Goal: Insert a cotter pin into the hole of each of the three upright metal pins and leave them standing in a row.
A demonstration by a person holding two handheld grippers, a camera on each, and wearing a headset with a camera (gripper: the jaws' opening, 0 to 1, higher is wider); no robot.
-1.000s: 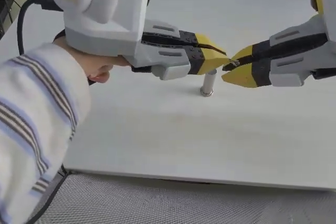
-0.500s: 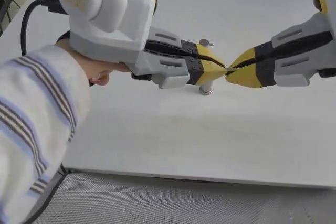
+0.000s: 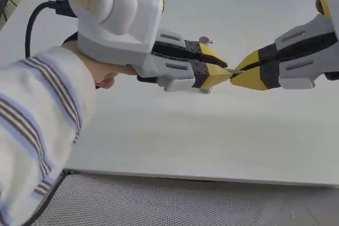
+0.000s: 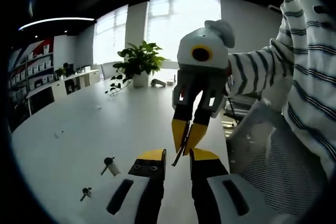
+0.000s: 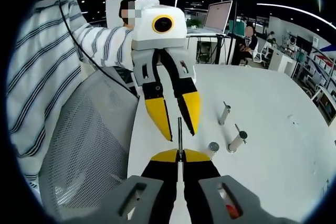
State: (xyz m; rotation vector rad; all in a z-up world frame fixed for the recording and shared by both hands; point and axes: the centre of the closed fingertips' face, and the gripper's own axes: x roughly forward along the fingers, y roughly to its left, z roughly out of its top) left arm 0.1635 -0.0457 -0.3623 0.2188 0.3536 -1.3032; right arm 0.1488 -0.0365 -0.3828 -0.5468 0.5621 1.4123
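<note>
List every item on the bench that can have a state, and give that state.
left gripper: open, jaws on either side of the cotter pin's tip.
right gripper: shut on the cotter pin.
cotter pin: held, not yet in a metal pin.
far metal pin: standing, pinned.
middle metal pin: standing, pinned.
near metal pin: standing, unpinned.

Left gripper (image 3: 228,70) with white and grey shell, black links and yellow tips, right gripper (image 3: 235,72) in the same grey, black and yellow, silver cotter pin (image 5: 179,135), silvery metal pins (image 5: 237,141), white table (image 3: 159,130), sleeve (image 3: 37,109) white with blue and brown stripes, grey mesh chair (image 5: 84,145), black cable (image 3: 29,19)
</note>
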